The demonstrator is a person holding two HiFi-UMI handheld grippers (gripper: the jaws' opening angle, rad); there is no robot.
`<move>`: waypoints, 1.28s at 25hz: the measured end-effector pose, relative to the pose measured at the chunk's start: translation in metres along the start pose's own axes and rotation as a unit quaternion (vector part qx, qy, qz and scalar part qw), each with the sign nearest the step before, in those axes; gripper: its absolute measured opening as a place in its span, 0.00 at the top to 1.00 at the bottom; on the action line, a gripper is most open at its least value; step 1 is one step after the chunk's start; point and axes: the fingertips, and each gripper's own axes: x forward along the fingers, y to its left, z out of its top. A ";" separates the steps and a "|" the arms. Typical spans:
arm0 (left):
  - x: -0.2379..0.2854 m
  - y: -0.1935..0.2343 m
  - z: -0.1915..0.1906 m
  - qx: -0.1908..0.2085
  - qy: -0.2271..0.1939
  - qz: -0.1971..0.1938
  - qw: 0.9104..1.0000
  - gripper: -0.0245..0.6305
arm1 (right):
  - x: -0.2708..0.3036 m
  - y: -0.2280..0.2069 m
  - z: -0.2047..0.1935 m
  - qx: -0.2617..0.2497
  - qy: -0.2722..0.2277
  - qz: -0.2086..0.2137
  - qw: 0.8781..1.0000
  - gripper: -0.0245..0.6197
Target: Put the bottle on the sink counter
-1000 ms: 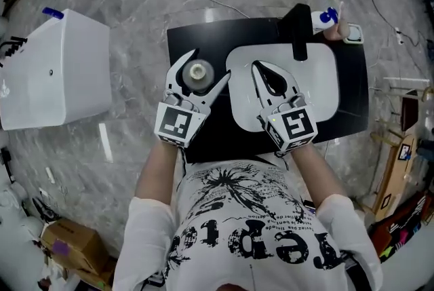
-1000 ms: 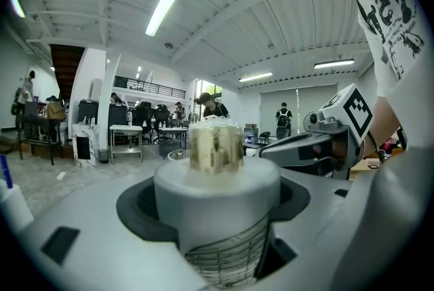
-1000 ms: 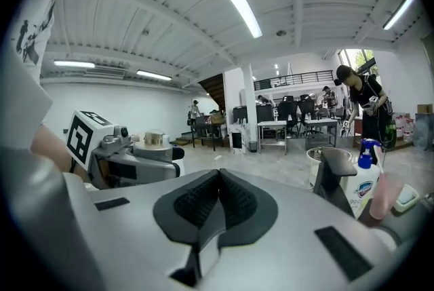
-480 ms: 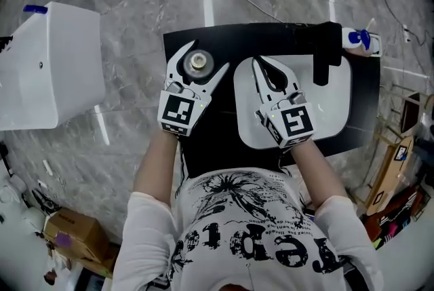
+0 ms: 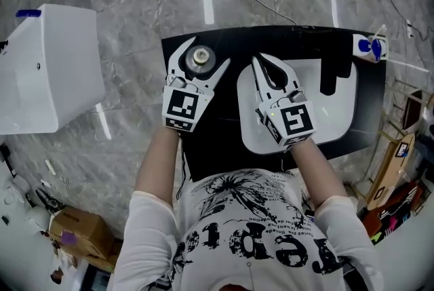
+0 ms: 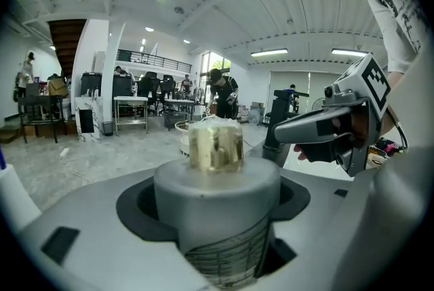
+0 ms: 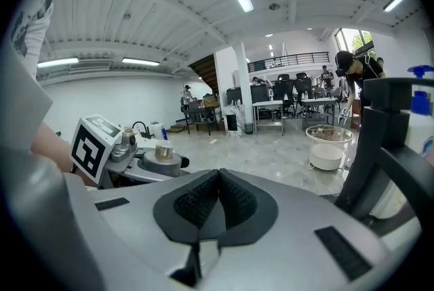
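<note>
The bottle (image 5: 199, 59), with a grey cap and a small pale-yellow top, is over the black sink counter (image 5: 217, 147), left of the white basin (image 5: 325, 120). My left gripper (image 5: 204, 55) is shut on the bottle, one jaw on each side of it. The left gripper view shows the bottle (image 6: 215, 188) filling the middle between the jaws. I cannot tell whether its base touches the counter. My right gripper (image 5: 260, 64) is shut with nothing in it, over the basin's left part; its ribbed pads (image 7: 203, 205) are pressed together.
A black faucet (image 5: 332, 69) stands at the basin's back right. A spray bottle with a blue head (image 5: 371, 47) sits at the counter's back right corner. A white box (image 5: 47, 69) stands on the marble floor to the left. A cardboard box (image 5: 71, 232) lies at lower left.
The left gripper has carried the bottle a little farther back over the counter. The right gripper has stayed over the basin, shut. The head camera has shifted.
</note>
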 end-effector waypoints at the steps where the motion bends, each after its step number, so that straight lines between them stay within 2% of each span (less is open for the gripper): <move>1: 0.002 -0.001 -0.001 0.006 0.007 -0.005 1.000 0.43 | 0.001 0.000 0.000 0.001 0.001 0.000 1.000 0.94; 6: 0.007 -0.005 -0.014 0.025 0.040 -0.013 0.999 0.43 | 0.006 0.002 -0.002 -0.001 0.002 0.001 1.000 0.94; 17: 0.002 -0.002 -0.020 0.011 0.047 -0.001 0.999 0.43 | -0.001 0.009 -0.003 0.004 0.008 -0.002 1.000 0.94; 25: -0.013 -0.012 -0.028 -0.012 0.072 0.002 0.997 0.43 | -0.019 0.025 0.009 -0.004 -0.002 0.003 1.000 0.94; 32: -0.033 -0.026 -0.015 -0.005 0.046 0.026 0.999 0.38 | -0.049 0.037 0.023 -0.018 -0.014 0.006 1.000 0.94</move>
